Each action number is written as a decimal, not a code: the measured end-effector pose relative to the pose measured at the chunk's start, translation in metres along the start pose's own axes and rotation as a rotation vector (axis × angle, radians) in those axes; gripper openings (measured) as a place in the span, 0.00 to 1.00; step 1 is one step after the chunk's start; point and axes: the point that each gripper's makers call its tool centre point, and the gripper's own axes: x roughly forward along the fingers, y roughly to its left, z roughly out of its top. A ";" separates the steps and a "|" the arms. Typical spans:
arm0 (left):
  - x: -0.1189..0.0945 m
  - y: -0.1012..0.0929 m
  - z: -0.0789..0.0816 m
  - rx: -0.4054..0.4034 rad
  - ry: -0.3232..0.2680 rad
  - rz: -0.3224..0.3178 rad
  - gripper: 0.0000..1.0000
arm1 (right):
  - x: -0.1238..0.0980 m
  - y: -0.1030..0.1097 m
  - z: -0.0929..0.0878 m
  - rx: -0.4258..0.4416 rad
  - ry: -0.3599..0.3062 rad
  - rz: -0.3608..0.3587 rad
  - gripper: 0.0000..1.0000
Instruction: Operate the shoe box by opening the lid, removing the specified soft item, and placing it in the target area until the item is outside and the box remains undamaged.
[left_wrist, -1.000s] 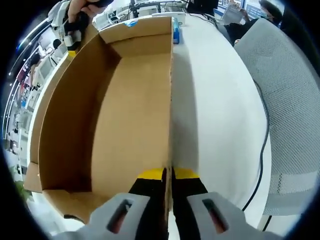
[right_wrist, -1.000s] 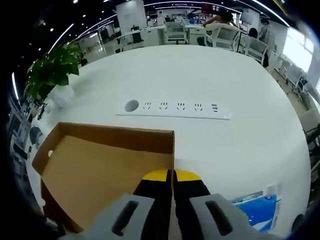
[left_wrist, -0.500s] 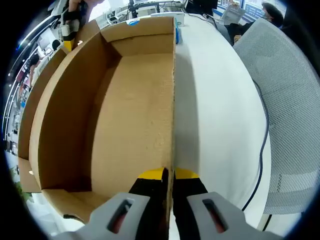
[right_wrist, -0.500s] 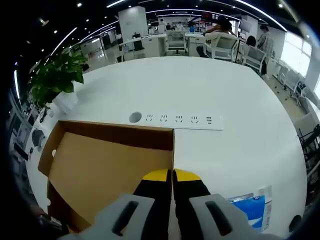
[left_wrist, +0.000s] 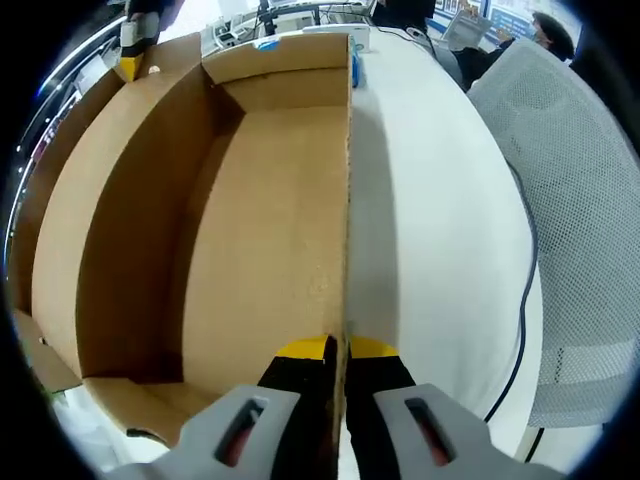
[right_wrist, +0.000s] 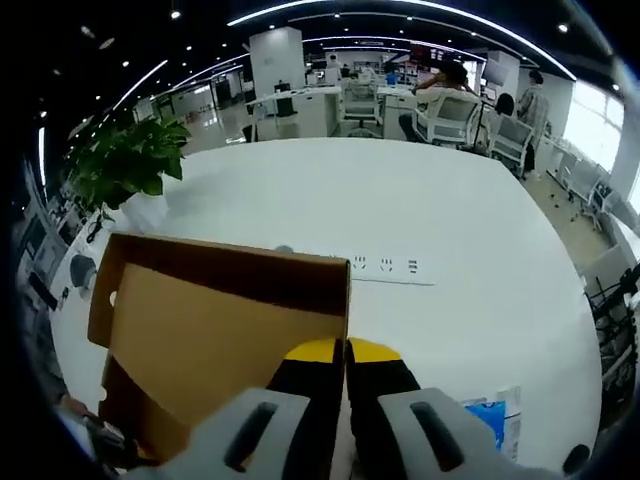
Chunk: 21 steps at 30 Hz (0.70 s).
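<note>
Your left gripper (left_wrist: 336, 350) is clamped on the lid's (left_wrist: 270, 250) long edge, one yellow-tipped jaw on each side of the cardboard wall, which runs straight ahead from the jaws. To the left of that wall you look into the brown hollow of the lid: flat panel, far end wall, and a long side wall curving along the left. To the right of the jaws the white table (left_wrist: 430, 230) lies bare and wide, with a black cable near its right edge and a mesh chair (left_wrist: 580, 200) beyond it. Far ahead, past the lid's end wall, a blue pack (left_wrist: 354, 68) lies on the table. At the far left corner your right gripper (left_wrist: 135, 40) shows, nipping the opposite edge.

Your right gripper (right_wrist: 346, 352) is likewise closed on a lid (right_wrist: 220, 330) edge, the cardboard held between the jaws. The lid's inner face spreads left of the jaws, its far wall crossing just ahead of them. Beyond it the table (right_wrist: 400, 210) opens broad and bare, with a power strip (right_wrist: 385, 267) partly hidden behind the lid's rim. A plant (right_wrist: 125, 165) stands well off to the left; the blue pack (right_wrist: 490, 420) lies just right of the jaws. The soft item cannot be made out.
</note>
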 end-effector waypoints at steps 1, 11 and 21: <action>0.000 0.000 0.000 -0.004 0.001 -0.003 0.03 | -0.001 0.000 0.001 -0.004 0.001 -0.001 0.00; -0.002 0.000 0.001 -0.011 0.005 -0.006 0.03 | -0.010 -0.002 0.014 0.000 -0.052 0.009 0.00; -0.004 0.000 0.001 0.002 0.001 -0.010 0.03 | -0.034 0.005 0.016 -0.068 -0.108 -0.012 0.00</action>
